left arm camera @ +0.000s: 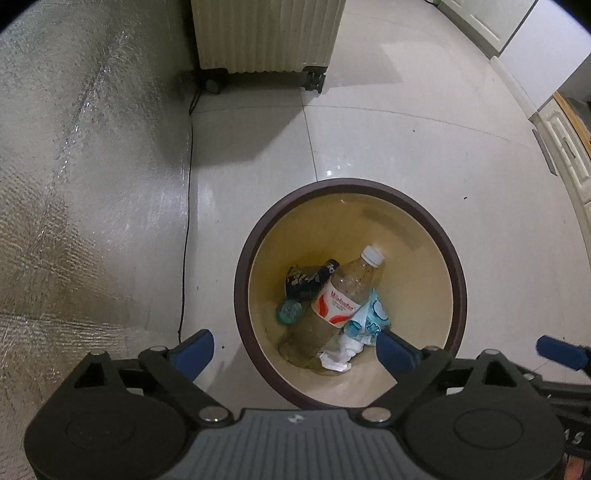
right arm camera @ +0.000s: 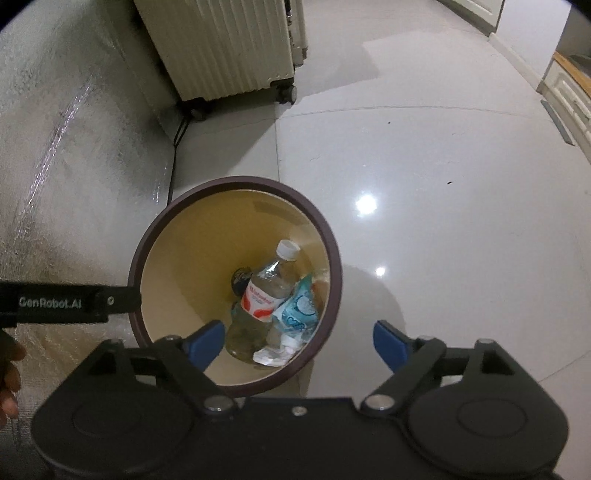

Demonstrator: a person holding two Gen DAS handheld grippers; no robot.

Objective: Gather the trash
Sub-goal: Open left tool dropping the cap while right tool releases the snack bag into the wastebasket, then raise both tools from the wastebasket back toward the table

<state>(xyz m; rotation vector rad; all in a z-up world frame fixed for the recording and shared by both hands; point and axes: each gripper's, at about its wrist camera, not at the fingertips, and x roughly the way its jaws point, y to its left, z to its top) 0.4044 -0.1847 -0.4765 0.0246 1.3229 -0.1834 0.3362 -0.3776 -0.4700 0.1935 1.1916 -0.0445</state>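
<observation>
A round trash bin (left arm camera: pixel 258 236) with a dark brown rim and cream inside stands on the tiled floor; it also shows in the right wrist view (right arm camera: pixel 177 206). Inside lie a clear plastic bottle (left arm camera: pixel 343 295) with a white cap and red-white label, a dark crumpled wrapper (left arm camera: pixel 306 280), a blue-white packet (left arm camera: pixel 373 314) and white paper (left arm camera: pixel 340 354). The bottle (right arm camera: pixel 266 291) and packet (right arm camera: pixel 299 306) show in the right view too. My left gripper (left arm camera: pixel 295 349) is open and empty above the bin. My right gripper (right arm camera: pixel 299 341) is open and empty over the bin's right rim.
A cream ribbed suitcase on wheels (left arm camera: pixel 266 33) stands at the back. A silver foil-covered surface (left arm camera: pixel 74 184) runs along the left with a black cable (left arm camera: pixel 184 240) at its edge. White cabinets (left arm camera: pixel 561 140) line the right. Glossy floor tiles (right arm camera: pixel 443 184) spread right of the bin.
</observation>
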